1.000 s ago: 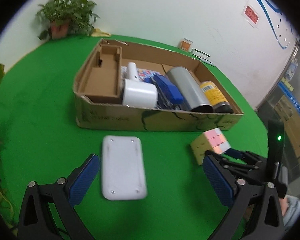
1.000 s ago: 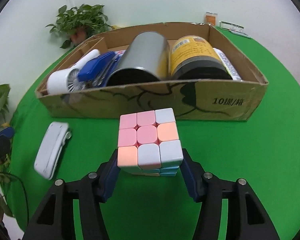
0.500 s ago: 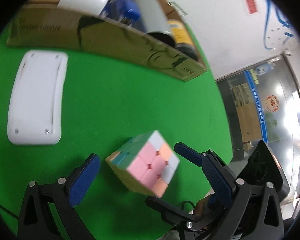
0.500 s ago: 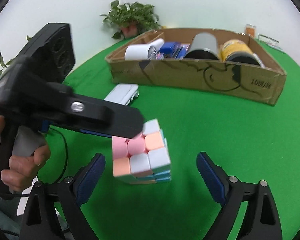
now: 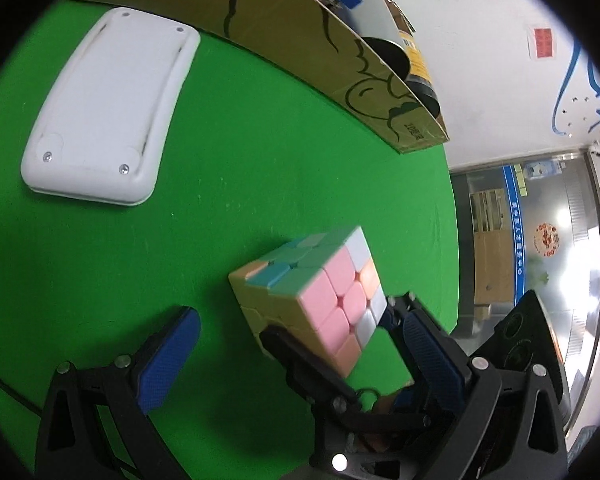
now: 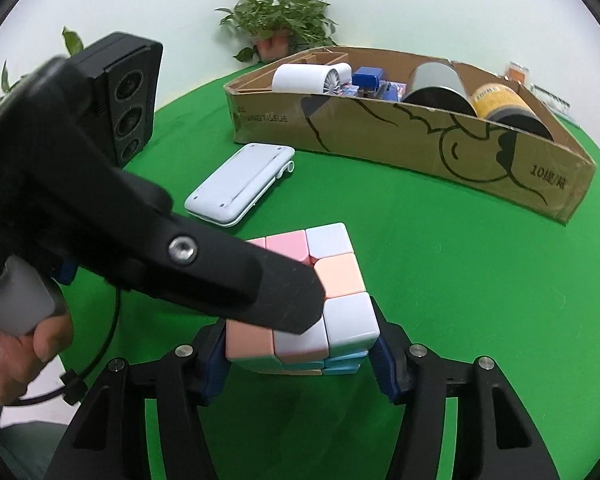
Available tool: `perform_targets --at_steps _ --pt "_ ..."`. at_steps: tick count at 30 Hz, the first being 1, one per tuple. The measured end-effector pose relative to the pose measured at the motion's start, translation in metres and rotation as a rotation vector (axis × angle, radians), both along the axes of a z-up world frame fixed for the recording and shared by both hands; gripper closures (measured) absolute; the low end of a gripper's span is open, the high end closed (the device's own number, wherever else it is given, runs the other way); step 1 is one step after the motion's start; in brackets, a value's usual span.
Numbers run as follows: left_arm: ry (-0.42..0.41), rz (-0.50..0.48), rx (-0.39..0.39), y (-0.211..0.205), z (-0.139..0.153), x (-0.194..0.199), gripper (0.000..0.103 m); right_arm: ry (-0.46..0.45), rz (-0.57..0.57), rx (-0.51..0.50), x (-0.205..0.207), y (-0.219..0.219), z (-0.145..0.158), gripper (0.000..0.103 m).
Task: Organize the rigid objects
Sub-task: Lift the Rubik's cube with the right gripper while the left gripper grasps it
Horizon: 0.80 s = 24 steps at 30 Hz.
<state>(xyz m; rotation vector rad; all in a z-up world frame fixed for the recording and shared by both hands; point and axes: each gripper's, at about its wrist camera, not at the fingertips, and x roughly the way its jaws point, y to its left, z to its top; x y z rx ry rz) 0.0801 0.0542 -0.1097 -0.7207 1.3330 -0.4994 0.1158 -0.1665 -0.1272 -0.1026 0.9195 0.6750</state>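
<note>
While the right gripper (image 6: 302, 354) has its jaws clamped on the pastel puzzle cube (image 6: 340, 280), holding it low over the green tabletop (image 6: 460, 280), the left gripper (image 5: 300, 356) stands with jaws apart, the cube between them and nearer its right one. Beyond the cube, the cardboard box (image 6: 420, 148) lies well apart; a white flat device (image 5: 108, 104) rests beside the box.

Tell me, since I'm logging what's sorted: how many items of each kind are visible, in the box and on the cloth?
Cube: 1, on the cloth in the right gripper
White flat case: 1, on the cloth
White fan: 1, boxed
Blue stapler-like item: 1, boxed
Cylinders: 2, grey and yellow-labelled, boxed
Total: 6
</note>
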Motion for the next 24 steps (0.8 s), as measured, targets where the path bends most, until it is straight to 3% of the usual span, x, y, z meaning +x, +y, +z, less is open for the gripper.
perform_targets --at_steps 3,6,10,15,24 --pt "0.009 0.004 -0.002 -0.001 -0.001 0.003 0.015 0.099 -0.021 0.096 0.007 -0.003 -0.001 0.047" --pt "0.015 0.017 0.007 -0.002 -0.001 0.006 0.027 0.074 -0.021 0.077 0.004 0.003 0.001 0.047" --pt "-0.003 0.022 0.004 0.0 0.002 0.005 0.028 0.065 -0.03 0.076 -0.001 0.001 0.004 0.047" --pt "-0.085 0.027 0.015 0.0 0.023 0.008 0.029 0.006 -0.051 0.097 0.001 -0.001 0.022 0.047" --pt "-0.302 0.038 0.041 0.02 0.102 0.068 0.03 -0.189 -0.066 0.146 0.052 0.025 0.096 0.047"
